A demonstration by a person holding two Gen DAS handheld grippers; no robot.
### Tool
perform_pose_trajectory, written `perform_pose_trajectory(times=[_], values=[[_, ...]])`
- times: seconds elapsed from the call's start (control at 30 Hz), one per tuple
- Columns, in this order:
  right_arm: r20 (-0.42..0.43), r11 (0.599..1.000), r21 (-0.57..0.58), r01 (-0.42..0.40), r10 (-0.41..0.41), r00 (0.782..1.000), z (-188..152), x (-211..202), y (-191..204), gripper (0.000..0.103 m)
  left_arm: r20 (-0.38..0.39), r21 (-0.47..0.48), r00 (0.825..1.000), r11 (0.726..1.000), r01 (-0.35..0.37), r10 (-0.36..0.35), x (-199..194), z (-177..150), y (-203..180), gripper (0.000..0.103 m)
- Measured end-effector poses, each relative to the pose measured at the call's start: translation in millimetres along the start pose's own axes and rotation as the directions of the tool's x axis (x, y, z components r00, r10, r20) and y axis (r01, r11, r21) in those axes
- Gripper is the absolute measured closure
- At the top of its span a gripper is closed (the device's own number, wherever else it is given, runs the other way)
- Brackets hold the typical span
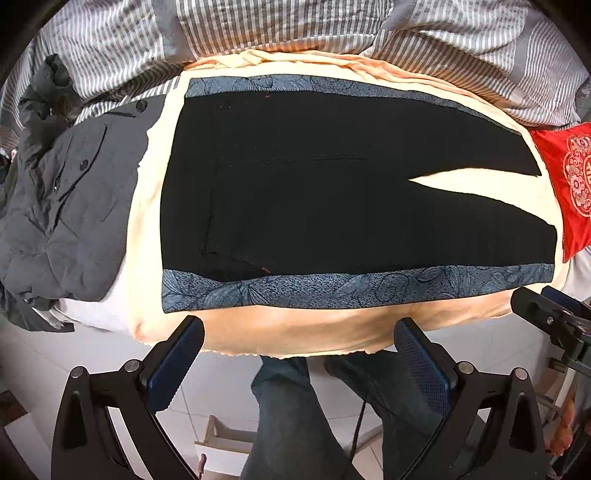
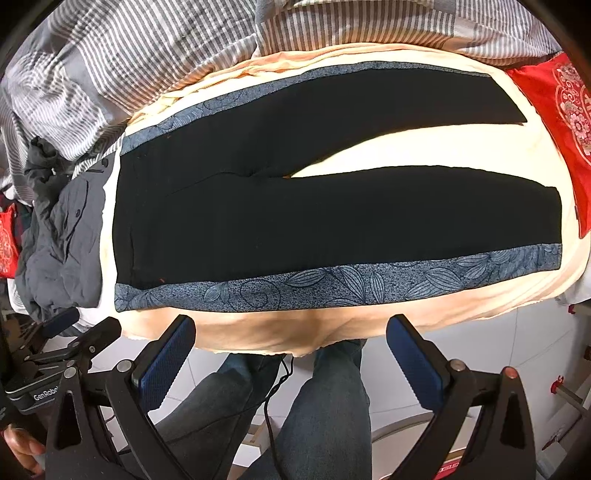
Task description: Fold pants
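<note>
Black pants (image 1: 314, 199) with blue patterned side stripes lie flat on a peach sheet (image 1: 280, 325), waist to the left, legs spread apart to the right. They also show in the right wrist view (image 2: 295, 221). My left gripper (image 1: 299, 332) is open and empty, held off the bed's near edge, just below the near blue stripe (image 1: 369, 291). My right gripper (image 2: 291, 328) is open and empty, also below the near stripe (image 2: 332, 286). The right gripper's body shows at the right edge of the left wrist view (image 1: 554, 321).
A grey jacket (image 1: 66, 206) lies heaped left of the pants. A red patterned cushion (image 1: 565, 184) sits at the right end. A striped grey duvet (image 1: 295, 29) lies behind. The person's jeans-clad legs (image 2: 325, 413) stand on white floor tiles below.
</note>
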State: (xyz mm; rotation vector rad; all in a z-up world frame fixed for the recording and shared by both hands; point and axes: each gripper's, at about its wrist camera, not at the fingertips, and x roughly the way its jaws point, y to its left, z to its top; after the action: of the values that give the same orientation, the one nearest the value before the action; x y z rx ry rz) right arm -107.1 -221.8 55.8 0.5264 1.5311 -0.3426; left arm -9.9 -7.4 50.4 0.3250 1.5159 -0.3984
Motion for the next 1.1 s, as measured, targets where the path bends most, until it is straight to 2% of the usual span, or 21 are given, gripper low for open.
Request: perform_pose_trajectory(times=[0.43,1.1], values=[[0.008,1.0,-0.012,0.006,-0.005,1.0,-3.6,-0.9,3.1,0.0,0.045,0.023,0.998,0.999,-0.035,0.034,-5.3,-6.0,-1.1,0.0],[0.023,1.0,0.0,0.011,-0.011,1.0,-7.6,-6.3,-1.4,0.0,0.071,0.045,0.997,0.999,-0.027,0.024,-12.1,-10.9,-10.8,0.0]])
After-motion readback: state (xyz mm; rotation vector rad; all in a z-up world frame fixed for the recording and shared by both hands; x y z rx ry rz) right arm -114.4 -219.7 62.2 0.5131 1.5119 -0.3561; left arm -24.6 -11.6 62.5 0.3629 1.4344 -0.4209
